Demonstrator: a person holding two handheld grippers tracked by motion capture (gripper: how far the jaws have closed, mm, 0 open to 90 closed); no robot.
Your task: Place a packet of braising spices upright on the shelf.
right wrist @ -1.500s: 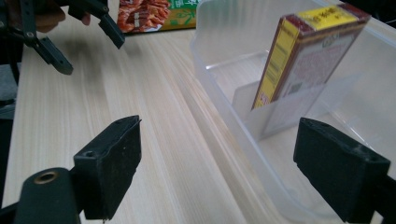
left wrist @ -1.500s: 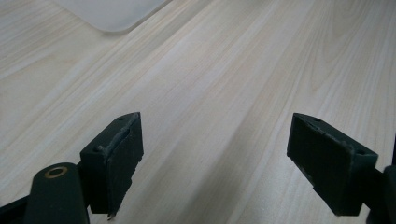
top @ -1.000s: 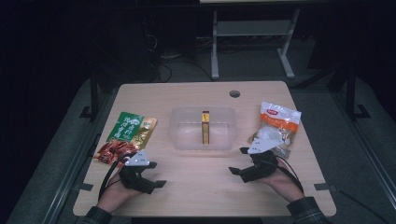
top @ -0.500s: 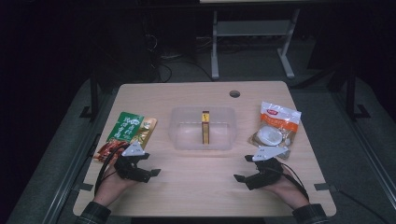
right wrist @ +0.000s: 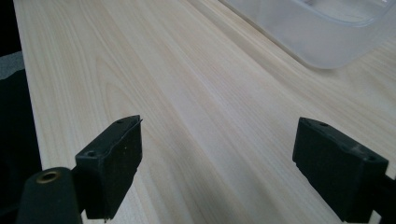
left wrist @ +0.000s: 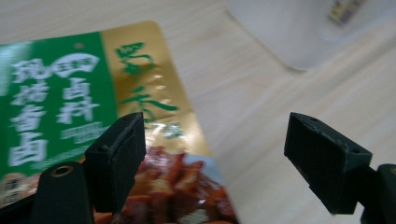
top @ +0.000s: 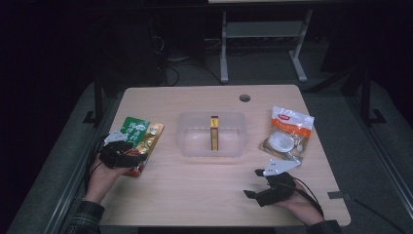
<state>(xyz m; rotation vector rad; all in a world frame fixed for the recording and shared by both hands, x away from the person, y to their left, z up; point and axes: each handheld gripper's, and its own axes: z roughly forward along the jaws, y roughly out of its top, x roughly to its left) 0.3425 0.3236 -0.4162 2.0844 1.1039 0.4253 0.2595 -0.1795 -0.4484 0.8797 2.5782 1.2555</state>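
A green and gold snack packet [top: 140, 135] lies at the table's left side. My left gripper [top: 134, 153] hovers over its near end, open; in the left gripper view the packet [left wrist: 70, 102] lies under the left jaw, and bare wood under the right jaw. My left gripper [left wrist: 215, 140] holds nothing. A clear plastic container [top: 212, 146] sits mid-table with a yellow stick pack [top: 214, 132] inside. Near the front right edge my right gripper [top: 253, 184] is open over bare wood, apart from everything. In its own view my right gripper [right wrist: 217, 149] has empty jaws, the container [right wrist: 327, 32] beyond.
A white and orange packet [top: 288, 134] lies on the right of the table [top: 195, 190], just beyond my right hand. A round cable hole [top: 244, 97] is near the far edge. A metal stand [top: 263, 34] is on the dark floor behind.
My left gripper has moved left and away from the near edge, onto the green packet. My right gripper has drifted slightly back toward the near edge. Both stay open.
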